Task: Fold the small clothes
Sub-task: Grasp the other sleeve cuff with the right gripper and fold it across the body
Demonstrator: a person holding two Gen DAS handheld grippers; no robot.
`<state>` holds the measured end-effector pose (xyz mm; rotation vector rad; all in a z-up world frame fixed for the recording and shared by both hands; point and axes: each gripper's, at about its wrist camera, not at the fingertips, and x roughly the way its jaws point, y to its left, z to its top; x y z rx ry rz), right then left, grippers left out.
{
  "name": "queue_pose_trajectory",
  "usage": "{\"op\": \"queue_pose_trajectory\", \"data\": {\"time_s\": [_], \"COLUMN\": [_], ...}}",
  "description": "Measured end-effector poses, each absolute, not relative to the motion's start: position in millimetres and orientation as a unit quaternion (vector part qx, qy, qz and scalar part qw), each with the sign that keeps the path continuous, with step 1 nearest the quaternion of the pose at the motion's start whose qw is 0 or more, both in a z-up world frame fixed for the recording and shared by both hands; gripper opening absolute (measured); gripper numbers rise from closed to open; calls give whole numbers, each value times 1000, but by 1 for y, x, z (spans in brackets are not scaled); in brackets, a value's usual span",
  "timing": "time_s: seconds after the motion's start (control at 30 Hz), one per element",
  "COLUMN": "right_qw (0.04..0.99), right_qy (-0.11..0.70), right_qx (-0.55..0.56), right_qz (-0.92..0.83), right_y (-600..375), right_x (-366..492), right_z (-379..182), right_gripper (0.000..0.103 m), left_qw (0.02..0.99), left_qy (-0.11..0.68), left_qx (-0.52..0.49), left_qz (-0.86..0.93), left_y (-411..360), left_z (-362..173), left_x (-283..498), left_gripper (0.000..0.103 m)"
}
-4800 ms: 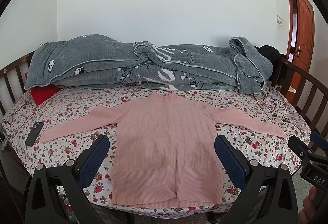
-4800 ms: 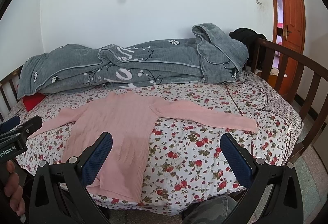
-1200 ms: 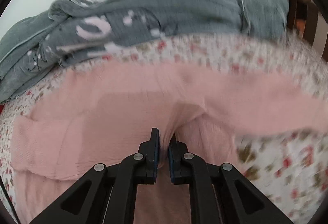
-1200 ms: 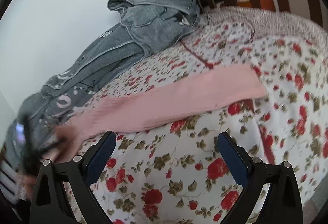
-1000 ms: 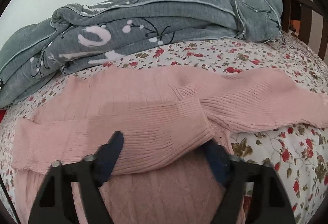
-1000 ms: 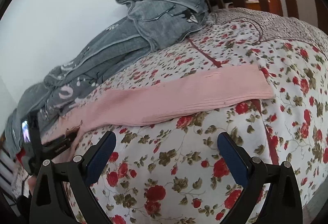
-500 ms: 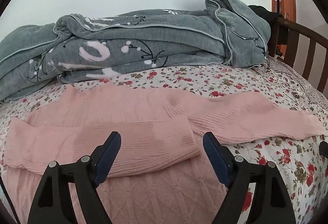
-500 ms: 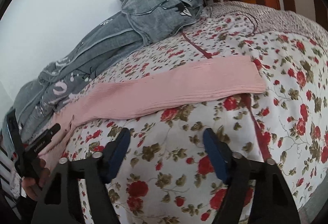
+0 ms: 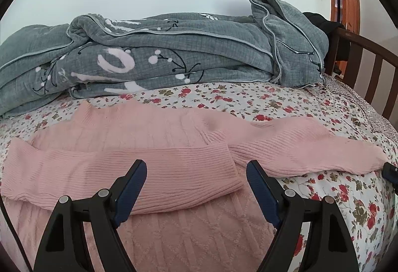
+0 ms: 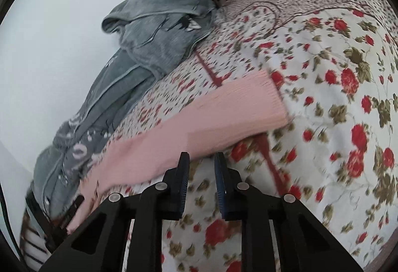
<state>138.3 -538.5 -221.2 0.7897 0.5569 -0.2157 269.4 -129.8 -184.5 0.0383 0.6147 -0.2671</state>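
A pink sweater is laid flat on the bed, at mid-frame of the left view, one sleeve folded across the chest, presumably as the first fold. The left tongs are held open and empty above it. The right tongs are narrowed at the edge of the other sleeve; whether cloth is pinched cannot be told, blur obscuring contact

L sleeve now folded across sweater; left gripper let go, backed off. Right gripper jaws narrowed at R sleeve edge, 12 o'clock.
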Motion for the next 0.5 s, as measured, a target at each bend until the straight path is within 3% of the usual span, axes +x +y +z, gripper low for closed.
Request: {"op": "queue_pose_trajectory", "data": {"time_s": [0.3,0.5], "right_qw": [875,896], "right_qy": [252,237], "right_qx": [385,319], "right_qz": [-148,-198], "right_y": [-549,-531], "right_x": [142,150], "right_z": [-220,-206], "right_gripper": [19,7], "left_qw": [944,945], "left_qy": [299,294], "left_qx": [12,6], "left_qz": [-137,-143], "left_y": [-127,-126], "left_z": [-184,-182], "left_x": [269,267], "left_gripper": [81,81]}}
